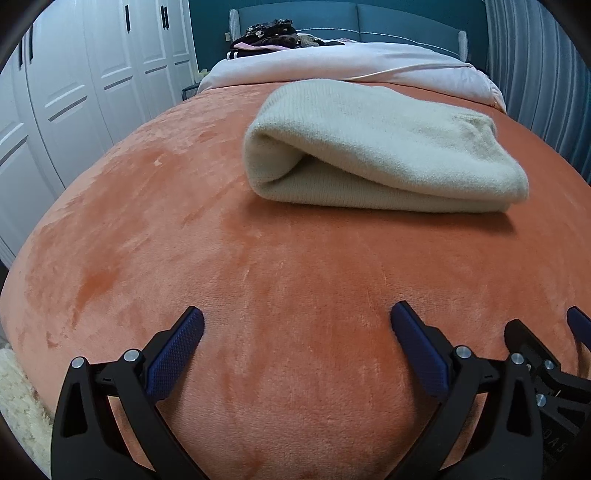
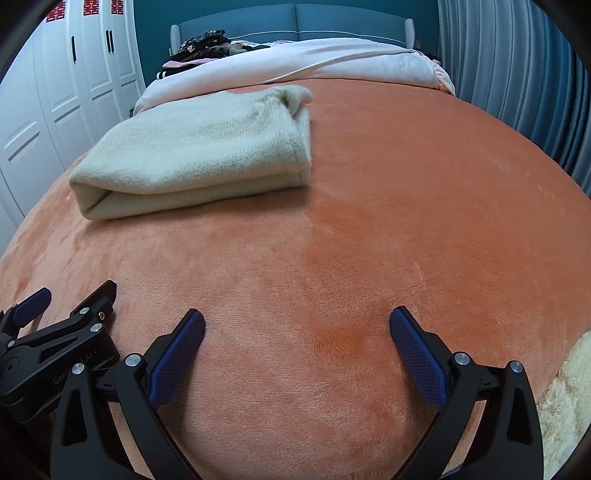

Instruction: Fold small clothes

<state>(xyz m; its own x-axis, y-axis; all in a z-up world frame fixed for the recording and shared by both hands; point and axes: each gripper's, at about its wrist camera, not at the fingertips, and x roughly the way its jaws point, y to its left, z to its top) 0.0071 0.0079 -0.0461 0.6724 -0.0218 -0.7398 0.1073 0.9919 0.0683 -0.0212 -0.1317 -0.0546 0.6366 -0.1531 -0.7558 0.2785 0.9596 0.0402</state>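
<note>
Our left gripper [image 1: 297, 325] and right gripper [image 2: 297, 325], blue textured pads spread wide and holding nothing, hover over the plush orange blanket [image 2: 369, 240], where the cream knit sweater [image 1: 369, 151] lies folded beyond them.

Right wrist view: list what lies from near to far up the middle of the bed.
right gripper → orange blanket → folded cream sweater → pale pink duvet → pile of dark clothes → blue headboard
</note>
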